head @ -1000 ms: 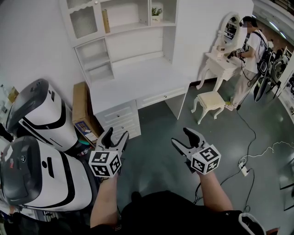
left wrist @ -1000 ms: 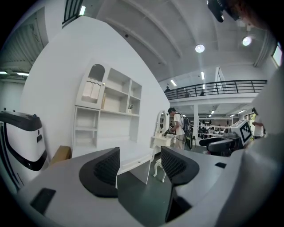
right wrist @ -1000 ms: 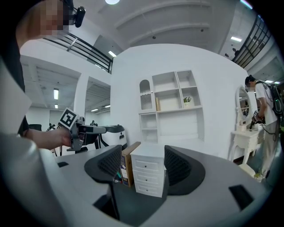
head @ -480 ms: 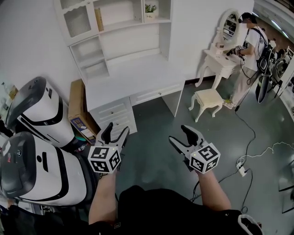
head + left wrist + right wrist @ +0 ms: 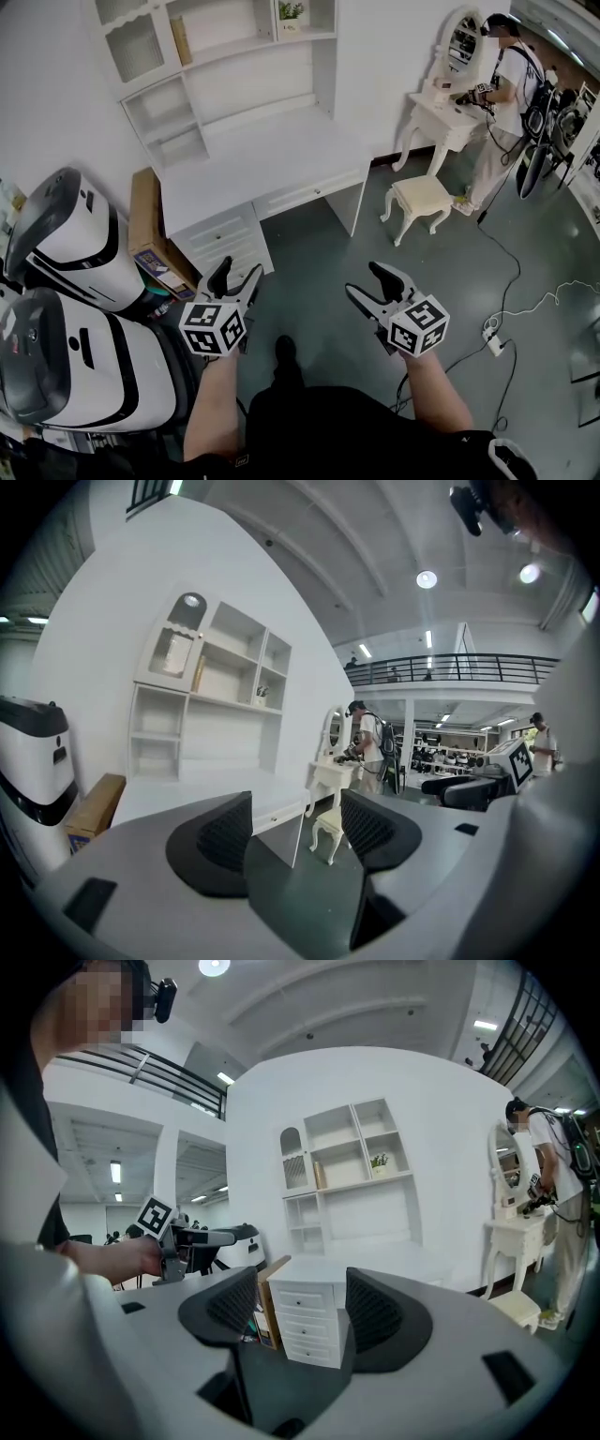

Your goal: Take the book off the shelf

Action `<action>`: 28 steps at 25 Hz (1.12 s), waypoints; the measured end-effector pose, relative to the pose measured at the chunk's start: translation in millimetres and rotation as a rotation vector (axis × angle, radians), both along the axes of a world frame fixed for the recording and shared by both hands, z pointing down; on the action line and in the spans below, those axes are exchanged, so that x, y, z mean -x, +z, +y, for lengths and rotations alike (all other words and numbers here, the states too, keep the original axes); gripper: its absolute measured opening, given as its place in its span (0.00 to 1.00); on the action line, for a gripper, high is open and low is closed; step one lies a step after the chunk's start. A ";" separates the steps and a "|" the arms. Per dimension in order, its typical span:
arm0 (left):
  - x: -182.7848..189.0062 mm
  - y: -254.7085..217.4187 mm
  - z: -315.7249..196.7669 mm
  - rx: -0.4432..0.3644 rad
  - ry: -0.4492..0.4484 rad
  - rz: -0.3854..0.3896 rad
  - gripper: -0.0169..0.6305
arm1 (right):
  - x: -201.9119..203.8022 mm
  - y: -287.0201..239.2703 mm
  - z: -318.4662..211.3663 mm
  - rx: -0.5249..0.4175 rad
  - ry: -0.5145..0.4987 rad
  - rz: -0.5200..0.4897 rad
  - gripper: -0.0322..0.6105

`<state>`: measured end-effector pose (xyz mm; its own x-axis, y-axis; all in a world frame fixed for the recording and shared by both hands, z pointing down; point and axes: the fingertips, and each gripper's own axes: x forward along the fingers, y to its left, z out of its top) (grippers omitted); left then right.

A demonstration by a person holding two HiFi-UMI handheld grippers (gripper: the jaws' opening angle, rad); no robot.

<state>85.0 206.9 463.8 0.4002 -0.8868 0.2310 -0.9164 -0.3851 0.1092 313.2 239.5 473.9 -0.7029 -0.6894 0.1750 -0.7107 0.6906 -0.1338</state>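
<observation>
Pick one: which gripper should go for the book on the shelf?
Left, probably. The book stands up-left in the head view, nearer the left gripper than the right gripper. Both have open, empty jaws.

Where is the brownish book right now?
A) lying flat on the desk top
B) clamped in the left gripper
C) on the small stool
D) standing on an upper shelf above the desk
D: the book stands upright on an upper shelf of the white desk unit, while the left gripper and right gripper hang open and empty, short of it.
</observation>
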 end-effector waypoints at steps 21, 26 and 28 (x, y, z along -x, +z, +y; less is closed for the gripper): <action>117.9 -19.9 -249.4 -0.031 0.082 -0.008 0.47 | 137.7 -3.9 -236.0 0.037 0.026 0.036 0.51; 144.7 -16.2 -275.0 -0.023 0.090 0.005 0.47 | 174.5 2.5 -261.9 0.061 -0.001 0.055 0.51; 154.2 -13.2 -282.6 -0.019 0.087 0.002 0.47 | 182.1 3.8 -274.0 0.067 -0.004 0.060 0.52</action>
